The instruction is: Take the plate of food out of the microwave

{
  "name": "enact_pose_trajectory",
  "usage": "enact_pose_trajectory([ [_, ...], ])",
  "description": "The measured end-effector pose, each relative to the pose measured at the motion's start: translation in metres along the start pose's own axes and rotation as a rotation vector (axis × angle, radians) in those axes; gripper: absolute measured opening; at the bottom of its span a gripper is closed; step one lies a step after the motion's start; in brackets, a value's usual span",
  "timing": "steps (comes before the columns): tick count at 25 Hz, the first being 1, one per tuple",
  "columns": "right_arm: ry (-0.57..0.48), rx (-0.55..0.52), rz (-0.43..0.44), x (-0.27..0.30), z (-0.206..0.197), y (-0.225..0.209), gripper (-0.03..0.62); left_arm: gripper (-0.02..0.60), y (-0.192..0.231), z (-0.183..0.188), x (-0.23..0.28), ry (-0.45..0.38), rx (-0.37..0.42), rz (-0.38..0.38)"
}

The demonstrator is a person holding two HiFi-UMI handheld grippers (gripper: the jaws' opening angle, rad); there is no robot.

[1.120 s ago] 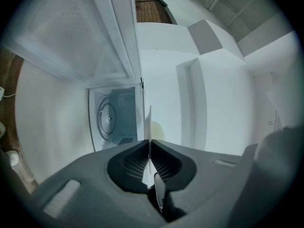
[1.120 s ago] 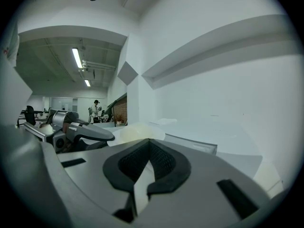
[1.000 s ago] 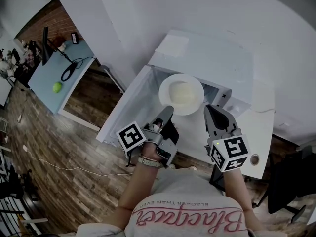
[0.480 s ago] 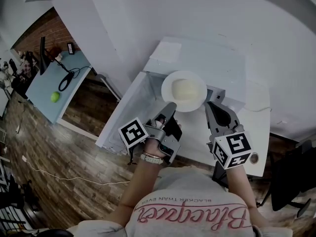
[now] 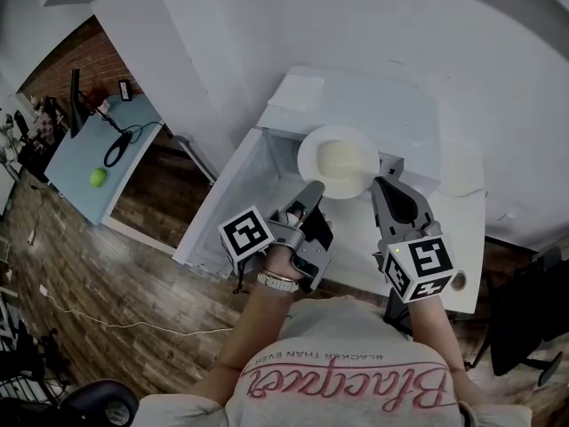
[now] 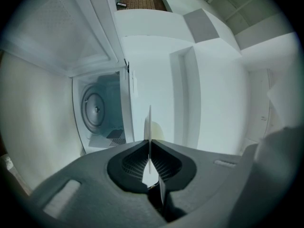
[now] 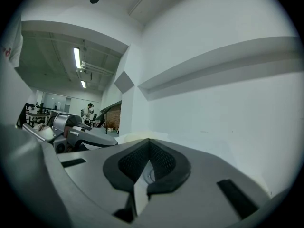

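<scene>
left hand-held gripper (image 5: 313, 188): pinching plate (image 5: 342, 160) near-left rim | right hand-held gripper (image 5: 382, 183): pressed together, tip at plate's right rim | microwave (image 5: 258, 163): open

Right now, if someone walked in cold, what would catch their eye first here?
The white plate of pale food hangs mid-frame in the head view, just outside the open white microwave. The left gripper and right gripper each pinch its near rim, one on either side.

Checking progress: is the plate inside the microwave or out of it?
Out. The plate hangs outside the open microwave, its rim pinched by the left gripper and right gripper; the turntable sits bare.
</scene>
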State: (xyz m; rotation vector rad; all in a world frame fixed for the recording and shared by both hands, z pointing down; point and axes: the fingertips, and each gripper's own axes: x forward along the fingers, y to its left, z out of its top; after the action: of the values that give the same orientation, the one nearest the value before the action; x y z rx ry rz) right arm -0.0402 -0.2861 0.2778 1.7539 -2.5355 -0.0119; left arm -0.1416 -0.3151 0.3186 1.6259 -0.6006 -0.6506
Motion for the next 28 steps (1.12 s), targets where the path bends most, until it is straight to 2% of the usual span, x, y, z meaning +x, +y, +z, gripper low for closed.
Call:
enact_pose_trajectory([
  [4,-0.029,0.005,-0.026,-0.005,0.002,-0.007,0.011,0.018,0.000,-0.004,0.003,0.010,0.013,-0.006],
  [16,-0.014,0.006,-0.013,-0.004,-0.005,-0.003,0.011,0.018,0.000,-0.017,0.011,0.039,0.044,0.006],
  [28,-0.013,0.004,-0.016,0.001,-0.007,0.000,0.011,0.018,-0.001,-0.019,0.012,0.004,0.041,-0.009],
])
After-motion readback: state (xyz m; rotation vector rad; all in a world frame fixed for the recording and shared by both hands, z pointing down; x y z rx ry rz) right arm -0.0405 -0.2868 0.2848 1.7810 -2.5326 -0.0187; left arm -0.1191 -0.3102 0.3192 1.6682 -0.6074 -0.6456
